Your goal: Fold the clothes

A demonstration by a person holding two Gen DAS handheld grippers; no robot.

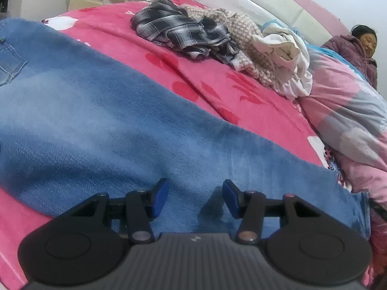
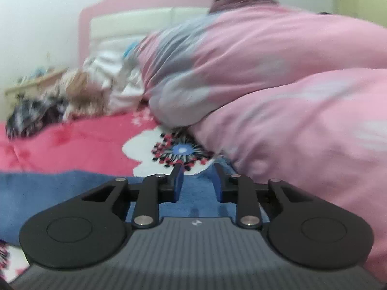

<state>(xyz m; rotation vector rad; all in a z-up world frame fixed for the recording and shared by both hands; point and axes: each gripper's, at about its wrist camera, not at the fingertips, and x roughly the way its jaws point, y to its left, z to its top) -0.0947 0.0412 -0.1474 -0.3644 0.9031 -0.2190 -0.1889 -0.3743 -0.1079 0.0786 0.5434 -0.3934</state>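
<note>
Clearly, at the left edge of the left wrist view lay the blue denim jeans (image 1: 101, 111), spread flat over the pink floral fleece blanket (image 1: 150, 46) on the bed, a back pocket showing at the far left. Their long axis ran from the upper left of the frame down to the lower right, waist end toward the left and leg end toward the lower right. At lower centre the left gripper (image 1: 195, 197) hovered over the denim with its blue-padded jaws apart and nothing between them. Further right, in the upper middle, sat a heap of unfolded clothes: a grey plaid shirt (image 1: 179, 31), a beige knitted garment (image 1: 241, 33) and a white cloth (image 1: 287, 65), with a pink and grey quilt (image 1: 343, 111) at the right edge.

In the blurred right wrist view the jeans (image 2: 72, 188) crossed the lower left as a level band. The right gripper (image 2: 198, 181), at lower centre, stood over their edge beside the quilt (image 2: 302, 120), jaws narrowed but with a gap, pressing nothing.

To fold well, I judged, both grippers should pinch the edge of the leg end with a deep bite, lift together and carry it along the long axis toward the waist, keeping the edges aligned and clear of the quilt.
</note>
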